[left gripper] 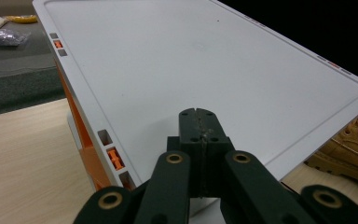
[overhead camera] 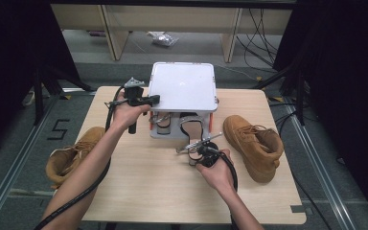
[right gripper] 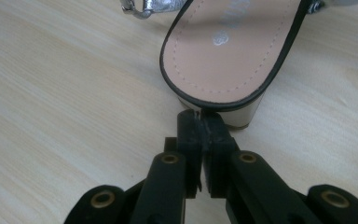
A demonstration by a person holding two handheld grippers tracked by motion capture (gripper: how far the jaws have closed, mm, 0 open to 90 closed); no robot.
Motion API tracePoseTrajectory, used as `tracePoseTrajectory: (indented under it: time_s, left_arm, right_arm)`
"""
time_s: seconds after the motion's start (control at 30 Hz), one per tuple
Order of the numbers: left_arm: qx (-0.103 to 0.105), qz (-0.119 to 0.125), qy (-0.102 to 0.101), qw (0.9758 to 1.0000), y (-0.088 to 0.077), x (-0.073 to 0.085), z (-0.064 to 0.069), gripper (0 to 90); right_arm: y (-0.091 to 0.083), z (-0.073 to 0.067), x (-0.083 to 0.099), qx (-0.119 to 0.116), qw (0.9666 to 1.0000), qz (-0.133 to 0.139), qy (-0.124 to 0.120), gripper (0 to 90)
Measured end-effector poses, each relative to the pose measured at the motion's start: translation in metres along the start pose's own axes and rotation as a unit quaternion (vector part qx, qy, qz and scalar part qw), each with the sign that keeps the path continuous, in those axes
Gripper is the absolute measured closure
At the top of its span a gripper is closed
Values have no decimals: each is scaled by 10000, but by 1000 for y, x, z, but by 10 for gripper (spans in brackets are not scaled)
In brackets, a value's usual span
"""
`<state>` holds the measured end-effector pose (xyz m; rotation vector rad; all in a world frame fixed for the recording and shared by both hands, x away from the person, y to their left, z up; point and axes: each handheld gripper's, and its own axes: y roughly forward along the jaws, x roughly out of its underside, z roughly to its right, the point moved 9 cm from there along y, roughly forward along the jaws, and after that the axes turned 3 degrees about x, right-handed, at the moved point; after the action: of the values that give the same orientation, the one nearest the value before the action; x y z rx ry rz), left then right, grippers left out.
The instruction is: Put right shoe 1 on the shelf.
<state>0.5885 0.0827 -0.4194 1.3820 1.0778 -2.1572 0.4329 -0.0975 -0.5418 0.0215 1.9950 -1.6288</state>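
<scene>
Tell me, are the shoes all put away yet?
Not yet. One shoe already sits inside the white shoe rack. The right gripper, jaws shut, is at the heel of a sandal, which seems partly in. The left gripper, also shut, rests on the rack's top. Both tan boots lie outside.

Right gripper [overhead camera: 197,150] at sandal [overhead camera: 191,139] heel

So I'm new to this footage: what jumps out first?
The white shoe box at the table's far middle, with the shut left claw over its lid. A tan boot lies on the table's right side. The shut right claw sits at the heel of a sandal before the box.
</scene>
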Motion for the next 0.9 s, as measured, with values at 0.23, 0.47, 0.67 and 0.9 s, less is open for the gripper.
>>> tracePoseTrajectory:
  time_s: [0.23,0.47,0.67,0.9]
  left_arm:
    - [8,-3,-6,10000,0,0,0,898]
    - [37,10,8,10000,0,0,0,898]
    - [16,-4,5,10000,0,0,0,898]
    - [40,13,3,10000,0,0,0,898]
  right_arm:
    - [1,-7,-9,-64,9999,93,12,876]
    - [2,-9,-20,-61,9996,251,-129,876]
    - [1,-9,-30,-43,9992,357,-189,877]
    - [2,-11,-36,-82,9993,366,-85,879]
